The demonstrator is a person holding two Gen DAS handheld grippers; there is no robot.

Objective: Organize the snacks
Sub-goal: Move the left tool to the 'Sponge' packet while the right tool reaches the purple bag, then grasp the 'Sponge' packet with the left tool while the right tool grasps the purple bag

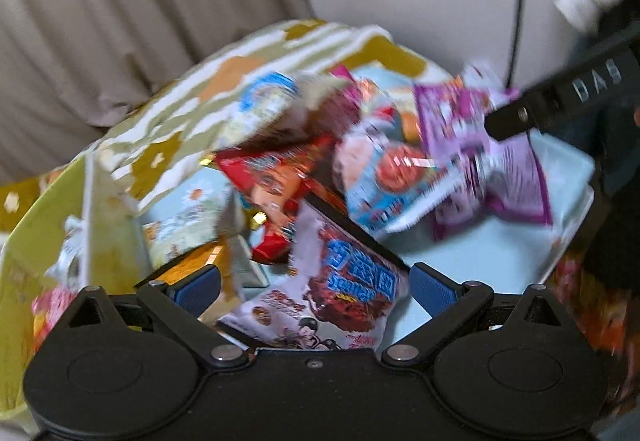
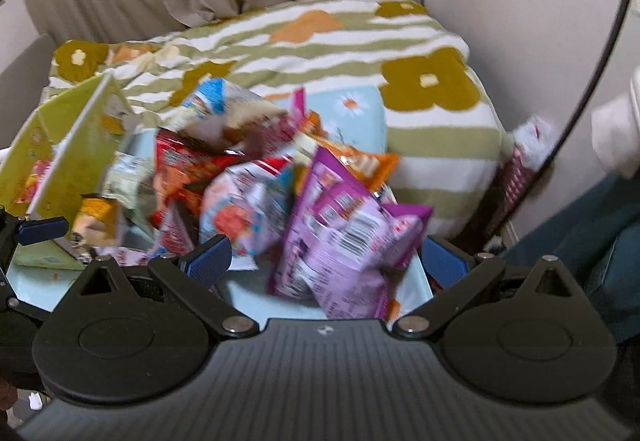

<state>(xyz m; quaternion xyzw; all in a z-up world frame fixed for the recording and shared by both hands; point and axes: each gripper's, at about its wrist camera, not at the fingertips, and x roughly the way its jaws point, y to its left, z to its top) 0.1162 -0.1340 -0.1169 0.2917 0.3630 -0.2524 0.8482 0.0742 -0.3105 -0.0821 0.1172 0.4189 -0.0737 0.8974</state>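
Note:
A blurred heap of snack packets lies on a pale blue tray [image 1: 500, 241] [image 2: 248, 293]. In it are a red packet [image 1: 272, 177] [image 2: 180, 165], a light blue and pink packet [image 1: 384, 177] [image 2: 240, 209], an orange packet [image 2: 360, 161] and purple packets [image 1: 460, 125] [image 2: 344, 237]. My left gripper [image 1: 316, 289] is open above a white packet with blue lettering [image 1: 344, 301]. My right gripper [image 2: 326, 261] is open with the purple packets lying between and beyond its blue pads. In the left wrist view its black finger [image 1: 508, 121] reaches the purple packet's edge.
A yellow-green box [image 1: 108, 217] [image 2: 72, 145] with a raised flap stands left of the heap. A striped floral blanket [image 2: 432, 81] [image 1: 240, 69] rises behind, with beige curtains beyond. A black cable [image 2: 592, 89] and a person's blue trouser leg [image 2: 580, 233] are at the right.

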